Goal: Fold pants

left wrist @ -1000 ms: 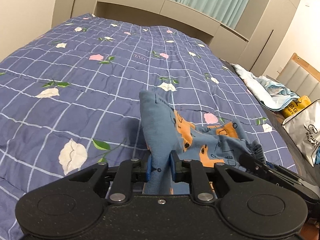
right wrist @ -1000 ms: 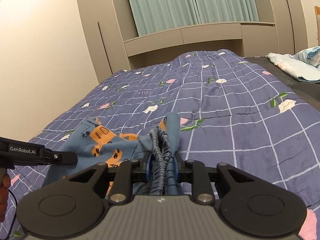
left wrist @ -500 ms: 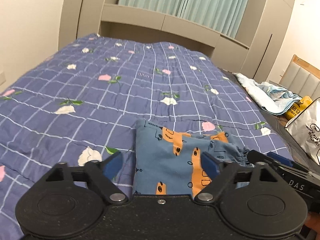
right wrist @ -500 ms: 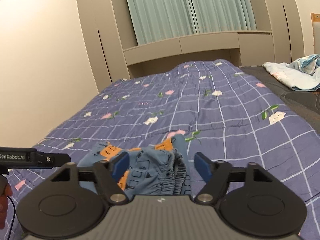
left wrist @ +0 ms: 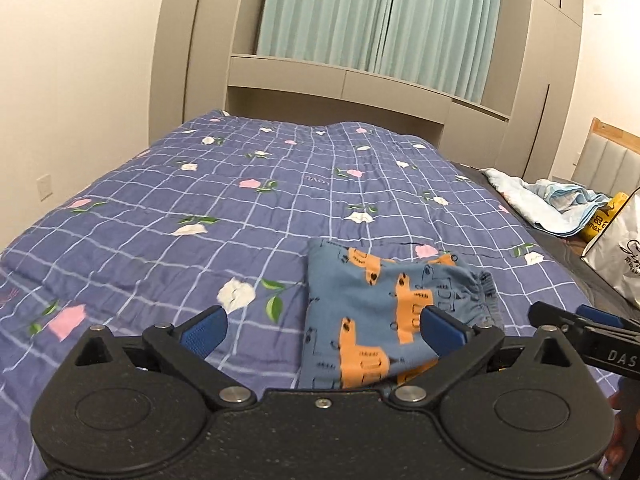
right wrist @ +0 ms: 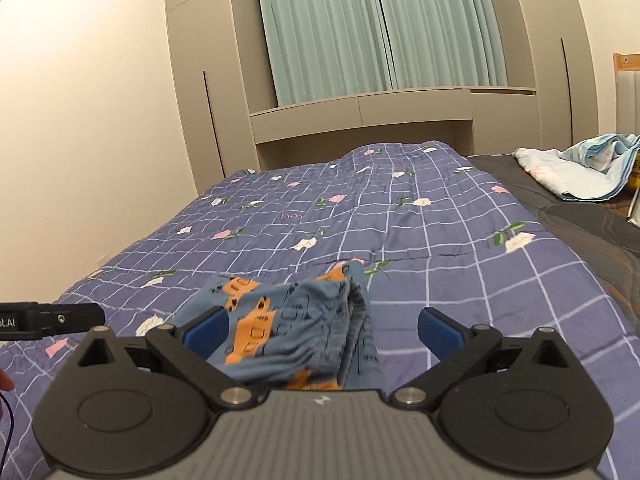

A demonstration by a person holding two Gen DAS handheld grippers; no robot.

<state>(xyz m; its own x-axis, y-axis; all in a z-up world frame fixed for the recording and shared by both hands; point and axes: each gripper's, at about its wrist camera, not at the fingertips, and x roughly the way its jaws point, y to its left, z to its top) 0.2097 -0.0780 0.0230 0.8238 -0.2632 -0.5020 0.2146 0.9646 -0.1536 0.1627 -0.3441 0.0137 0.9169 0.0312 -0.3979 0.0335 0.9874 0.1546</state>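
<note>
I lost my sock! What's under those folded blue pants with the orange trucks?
The folded blue pants with orange trucks lie on the purple checked flowered quilt. Anything between them is covered.

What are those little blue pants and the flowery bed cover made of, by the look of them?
The pants look like soft matte knit, perhaps cotton: they lie limp, with a gathered elastic waistband. The bed cover looks like quilted woven fabric, matte, with puffy stitched squares. The exact fibre cannot be told.
</note>
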